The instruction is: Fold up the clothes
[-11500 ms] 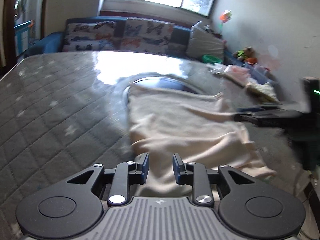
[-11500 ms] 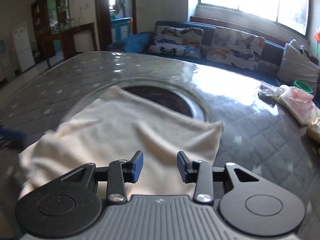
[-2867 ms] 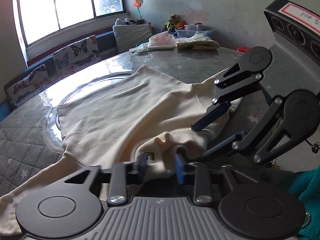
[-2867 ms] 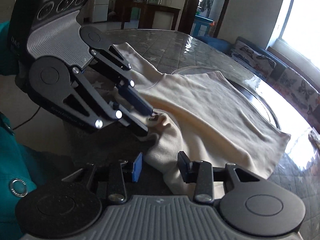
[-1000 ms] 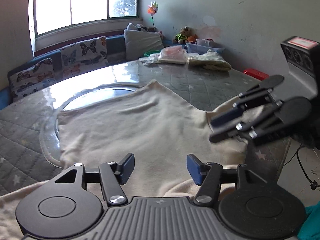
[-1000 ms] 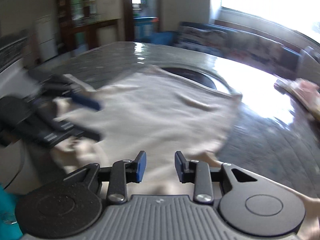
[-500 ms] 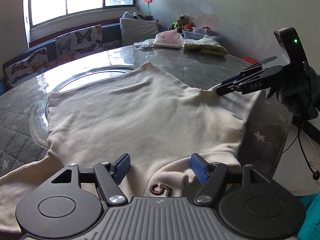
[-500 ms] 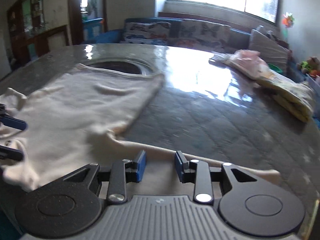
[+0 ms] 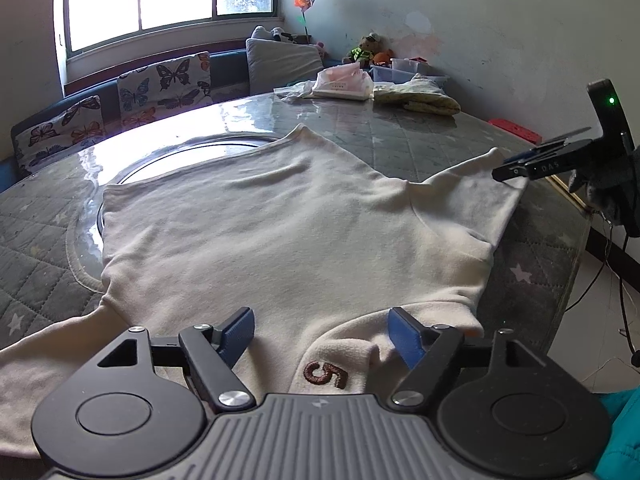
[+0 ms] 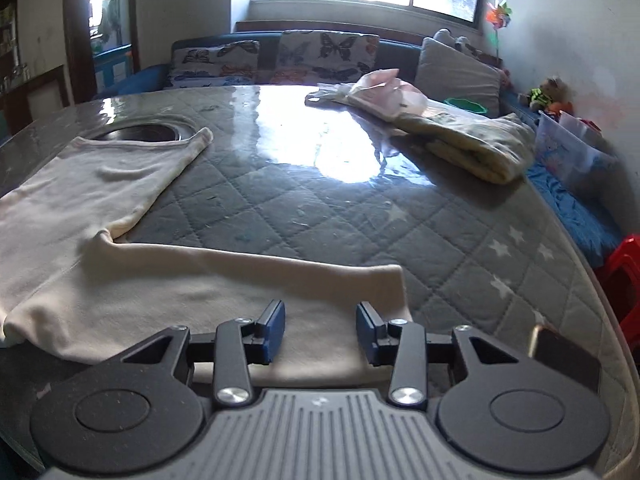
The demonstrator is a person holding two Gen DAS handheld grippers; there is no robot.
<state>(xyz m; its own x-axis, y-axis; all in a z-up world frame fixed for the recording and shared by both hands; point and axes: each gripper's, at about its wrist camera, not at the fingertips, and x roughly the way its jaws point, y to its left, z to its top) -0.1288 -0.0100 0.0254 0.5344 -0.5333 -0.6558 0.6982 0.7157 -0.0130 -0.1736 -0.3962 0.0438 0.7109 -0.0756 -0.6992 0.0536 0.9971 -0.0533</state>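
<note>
Left wrist view. We saw the cream shirt lying spread and mostly flat on the round quilted table, its hem at the far side over the table's round centre plate. One sleeve ran off to the near left, the other to the right. The collar, with a brown embroidered "5", lay at the near edge, just in front of the tool. The left gripper hung over the collar area with its jaws wide and opening further; shirt fabric showed under the gap, but neither blue pad pressed on it, so we noted it as released. At the right edge the right gripper reached in over the end of the right sleeve; from here we could not tell whether it touched the cloth. Folded laundry sat at the far side of the table, with butterfly cushions on the bench behind.

Right wrist view. The right gripper pointed down over the sleeve, which lay flat across the near table, its cuff end just right of the tool. Its jaws were partly apart and opening. The sleeve lay beneath the gap and the pads did not clamp it: released. The shirt body filled the left side. Folded laundry lay far right, well apart from the shirt.
</note>
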